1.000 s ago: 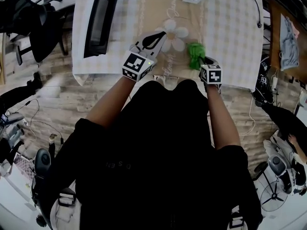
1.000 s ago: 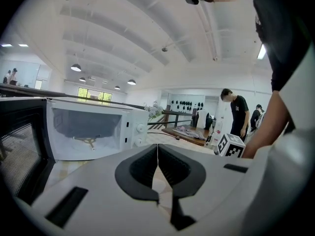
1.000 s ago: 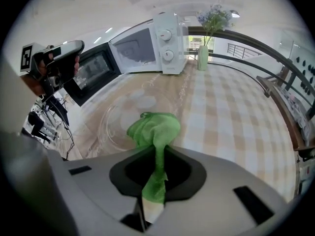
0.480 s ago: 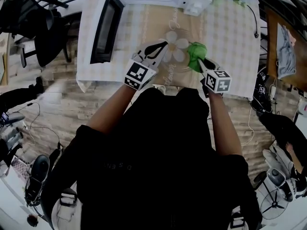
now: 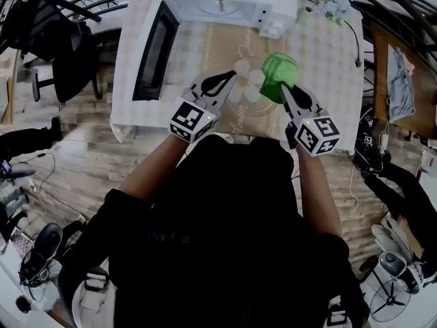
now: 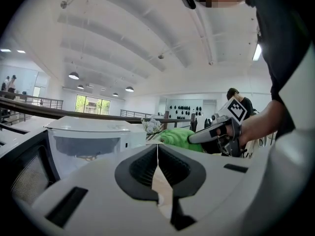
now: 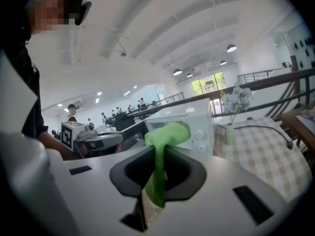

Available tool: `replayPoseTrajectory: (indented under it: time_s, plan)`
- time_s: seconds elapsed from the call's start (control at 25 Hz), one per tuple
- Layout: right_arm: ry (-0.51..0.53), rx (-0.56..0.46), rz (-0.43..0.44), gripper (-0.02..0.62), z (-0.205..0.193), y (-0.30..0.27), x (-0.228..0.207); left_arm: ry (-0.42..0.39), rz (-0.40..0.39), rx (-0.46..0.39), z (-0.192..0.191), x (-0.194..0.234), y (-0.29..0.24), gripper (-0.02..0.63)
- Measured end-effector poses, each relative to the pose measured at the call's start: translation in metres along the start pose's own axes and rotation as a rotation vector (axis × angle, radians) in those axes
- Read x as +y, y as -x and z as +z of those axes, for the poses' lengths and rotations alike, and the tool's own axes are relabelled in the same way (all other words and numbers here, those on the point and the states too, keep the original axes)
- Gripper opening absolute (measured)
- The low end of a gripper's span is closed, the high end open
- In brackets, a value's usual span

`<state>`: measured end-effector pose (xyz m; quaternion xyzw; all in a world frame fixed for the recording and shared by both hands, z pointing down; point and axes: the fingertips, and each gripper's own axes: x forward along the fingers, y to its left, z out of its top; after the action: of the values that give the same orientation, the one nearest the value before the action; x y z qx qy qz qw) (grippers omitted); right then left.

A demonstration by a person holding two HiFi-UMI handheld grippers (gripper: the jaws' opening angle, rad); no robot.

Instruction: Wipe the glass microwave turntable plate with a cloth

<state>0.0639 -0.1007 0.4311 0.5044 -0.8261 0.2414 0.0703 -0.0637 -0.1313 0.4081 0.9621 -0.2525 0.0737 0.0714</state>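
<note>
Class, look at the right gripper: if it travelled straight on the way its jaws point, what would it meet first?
Probably the microwave, near its knob panel. The right gripper, shut on the green cloth, points at it, so the cloth would touch first. Depth is hard to judge.

**Three Cameras, One Shared Tabletop**

The head camera looked steeply down from above the person, whose dark torso filled the lower frame. The table (image 5: 328, 53) lay farther off, across the upper frame. Each gripper camera sat low and close behind its own jaws, facing along them and tilted upward, so ceiling filled the upper half. The camera on the left gripper (image 5: 229, 79) caught the right gripper (image 6: 193, 138) right of centre; the other camera caught its partner at left. All three views shared the microwave (image 5: 225, 5) and the green cloth (image 5: 278, 70).
</note>
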Motion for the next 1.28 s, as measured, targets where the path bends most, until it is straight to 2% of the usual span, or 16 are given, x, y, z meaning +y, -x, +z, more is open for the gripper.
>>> replayPoseTrajectory:
  time_s: [0.32,0.48,0.64,0.84,1.28]
  plan:
    - [0.224,-0.19,0.023,0.053,0.073,0.028,0.041,-0.028,-0.053,-0.094,0.061,-0.016,0.006,0.021]
    - [0.299,-0.266,0.038,0.052,0.097,0.038,0.06,-0.052,-0.076,-0.125,0.087,-0.025,0.008,0.021]
    - [0.385,-0.322,0.016,0.052,0.115,0.046,0.072,-0.056,-0.092,-0.146,0.104,-0.032,0.008,0.021]
    - [0.391,-0.349,0.002,0.052,0.124,0.051,0.071,-0.061,-0.106,-0.166,0.117,-0.036,0.007,0.021]
    - [0.368,-0.351,-0.001,0.051,0.122,0.047,0.069,-0.072,-0.107,-0.15,0.113,-0.03,0.004,0.021]
